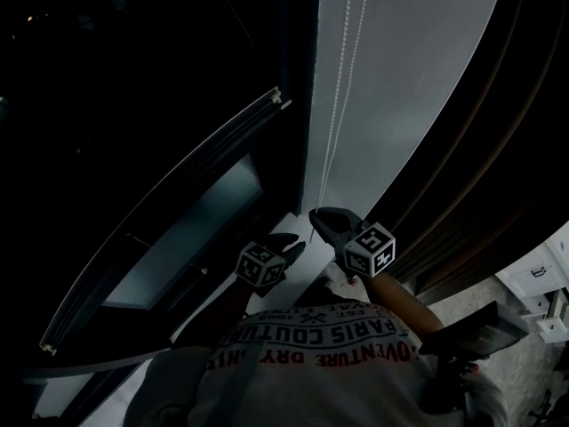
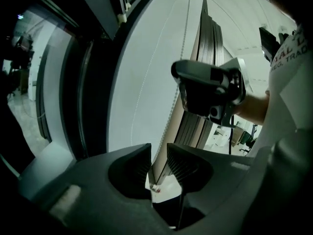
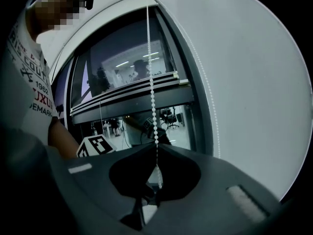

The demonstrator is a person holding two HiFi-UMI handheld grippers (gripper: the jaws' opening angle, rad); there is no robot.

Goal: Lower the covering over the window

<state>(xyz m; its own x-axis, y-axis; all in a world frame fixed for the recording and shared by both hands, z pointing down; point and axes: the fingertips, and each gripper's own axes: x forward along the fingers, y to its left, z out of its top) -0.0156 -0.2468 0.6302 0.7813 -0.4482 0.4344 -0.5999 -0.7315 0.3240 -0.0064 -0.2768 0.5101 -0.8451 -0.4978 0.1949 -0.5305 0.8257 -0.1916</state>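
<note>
A white roller blind [image 1: 418, 69] hangs right of the dark window [image 1: 133, 105], with its bead chain [image 1: 342, 60] running down its left side. My right gripper [image 3: 156, 148] is shut on the bead chain [image 3: 151, 106], which rises straight up from its jaws. My left gripper [image 2: 159, 160] is open just below it; the chain [image 2: 168, 121] passes loosely through the gap without being pressed. In the head view the left gripper [image 1: 286, 247] sits low beside the right gripper [image 1: 320, 219]. A second blind's bottom bar [image 1: 178, 212] hangs partway down the window.
Dark folded slats [image 1: 471, 203] stand right of the white blind. A white cabinet with drawers [image 1: 538, 283] is at the far right. The pale windowsill [image 2: 168, 187] lies under the chain's end. The person's printed shirt [image 1: 320, 336] fills the bottom of the head view.
</note>
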